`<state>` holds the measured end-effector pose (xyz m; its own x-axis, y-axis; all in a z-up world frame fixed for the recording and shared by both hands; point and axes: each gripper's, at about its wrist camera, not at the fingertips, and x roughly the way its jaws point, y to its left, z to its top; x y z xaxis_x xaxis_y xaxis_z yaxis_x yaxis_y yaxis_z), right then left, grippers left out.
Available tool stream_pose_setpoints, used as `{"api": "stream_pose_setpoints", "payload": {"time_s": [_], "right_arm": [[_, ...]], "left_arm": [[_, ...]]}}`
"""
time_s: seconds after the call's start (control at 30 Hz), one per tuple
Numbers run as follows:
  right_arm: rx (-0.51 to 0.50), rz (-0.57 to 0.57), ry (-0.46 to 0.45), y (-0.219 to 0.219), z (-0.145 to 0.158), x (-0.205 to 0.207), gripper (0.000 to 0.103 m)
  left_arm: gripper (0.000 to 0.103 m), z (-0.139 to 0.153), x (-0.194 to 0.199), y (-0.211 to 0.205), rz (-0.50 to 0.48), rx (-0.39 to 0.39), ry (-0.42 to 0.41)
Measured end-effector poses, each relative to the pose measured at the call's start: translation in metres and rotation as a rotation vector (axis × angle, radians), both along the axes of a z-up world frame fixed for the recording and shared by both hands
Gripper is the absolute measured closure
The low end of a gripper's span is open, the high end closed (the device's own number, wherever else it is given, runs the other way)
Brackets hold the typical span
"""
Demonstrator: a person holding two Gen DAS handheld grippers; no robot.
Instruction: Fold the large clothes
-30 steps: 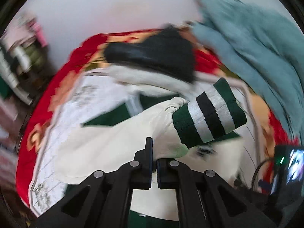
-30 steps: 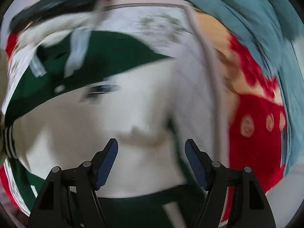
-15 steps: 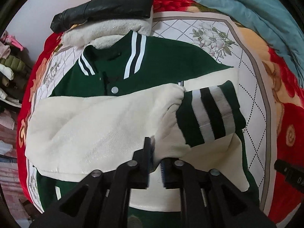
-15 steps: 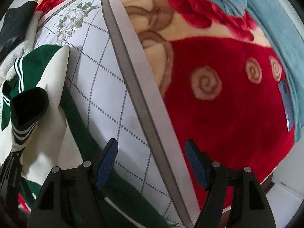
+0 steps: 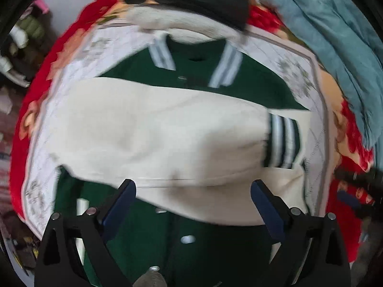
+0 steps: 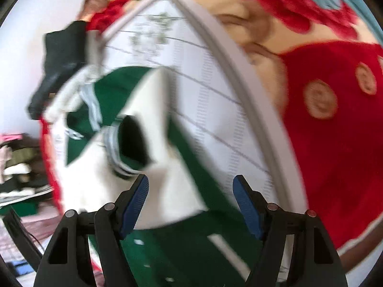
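Observation:
A green varsity jacket (image 5: 251,83) with cream sleeves lies front up on a white quilted cloth (image 5: 316,119) over a red blanket. One cream sleeve (image 5: 155,129) is folded across the chest, its striped cuff (image 5: 283,141) at the right. My left gripper (image 5: 192,196) is open and empty, just above the sleeve's lower edge. My right gripper (image 6: 190,196) is open and empty over the jacket's right side (image 6: 167,191), with the cuff's opening (image 6: 131,138) just beyond its left finger. Both views are blurred.
A black and cream fleece jacket (image 5: 191,2) lies past the collar. A teal blanket (image 5: 335,35) is piled at the back right. The red blanket (image 6: 335,131) spreads to the right of the white cloth (image 6: 215,83). Piled clothes (image 5: 21,40) stand off the bed's left side.
My left gripper has let go of the cream sleeve and opened; the sleeve now lies flat across the chest. My right gripper swung back left toward the jacket, still open.

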<state>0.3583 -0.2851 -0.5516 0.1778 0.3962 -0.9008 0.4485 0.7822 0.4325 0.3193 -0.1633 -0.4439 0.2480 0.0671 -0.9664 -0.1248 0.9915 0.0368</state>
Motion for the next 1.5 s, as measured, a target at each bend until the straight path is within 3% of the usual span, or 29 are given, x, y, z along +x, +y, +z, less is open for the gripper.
{"api": "stream_pose_setpoints", "payload": {"time_s": [0.17,0.23,0.33,0.37,0.4,0.43,0.47,0.6,0.73,0.93,1.0,1.1,1.2,1.23,1.27,1.3,1.43,1.5], "right_arm": [[0.177,0.079,-0.061,0.053,-0.014,0.053,0.029],[0.187,0.12,-0.044,0.078,-0.029,0.073,0.029],[0.184,0.197,0.053,0.112,-0.066,0.096,0.028],[0.195,0.24,0.091,0.124,-0.076,0.101,0.037],[0.166,0.268,0.103,0.135,-0.079,0.102,0.07],[0.159,0.272,0.095,0.136,-0.077,0.1,0.091],[0.168,0.276,0.083,0.14,-0.073,0.098,0.099],[0.138,0.222,0.034,0.126,-0.031,0.078,0.099],[0.108,0.134,0.048,0.091,-0.004,0.061,0.099],[-0.053,0.129,0.116,0.062,-0.032,0.064,0.099],[-0.027,0.106,0.138,0.06,-0.052,0.068,0.098],[-0.075,0.172,0.115,0.07,-0.068,0.074,0.096],[-0.082,0.211,0.102,0.075,-0.066,0.076,0.086],[-0.068,0.199,0.103,0.073,-0.062,0.075,0.079],[-0.059,0.179,0.109,0.069,-0.055,0.072,0.065],[-0.052,0.155,0.115,0.065,-0.048,0.067,0.059],[0.003,0.1,0.119,0.057,-0.022,0.038,0.059],[0.002,0.094,0.171,0.06,-0.018,0.017,0.059]], "left_arm": [[0.005,0.001,-0.005,0.065,0.14,0.103,-0.003],[0.005,-0.005,-0.005,0.094,0.194,0.16,-0.001],[0.005,-0.01,-0.005,0.134,0.274,0.211,0.011],[0.005,-0.01,-0.005,0.144,0.293,0.221,0.013],[0.005,-0.009,-0.005,0.153,0.308,0.228,0.013],[0.005,-0.007,-0.005,0.162,0.323,0.235,0.008],[0.005,-0.005,-0.005,0.17,0.336,0.243,0.003],[0.005,0.007,0.001,0.188,0.355,0.234,-0.016],[0.005,0.006,0.021,0.196,0.344,0.233,-0.041],[0.005,-0.057,0.069,0.208,0.296,0.296,0.034],[0.004,-0.078,0.076,0.213,0.275,0.329,0.051],[0.0,-0.094,0.08,0.231,0.287,0.279,0.054],[0.0,-0.089,0.077,0.238,0.287,0.271,0.065],[0.0,-0.086,0.076,0.237,0.287,0.273,0.069],[0.0,-0.078,0.073,0.235,0.287,0.267,0.071],[0.0,-0.071,0.071,0.232,0.288,0.26,0.062],[0.0,-0.039,0.049,0.2,0.26,0.205,0.024],[0.0,-0.036,0.039,0.181,0.226,0.187,0.03]]}}
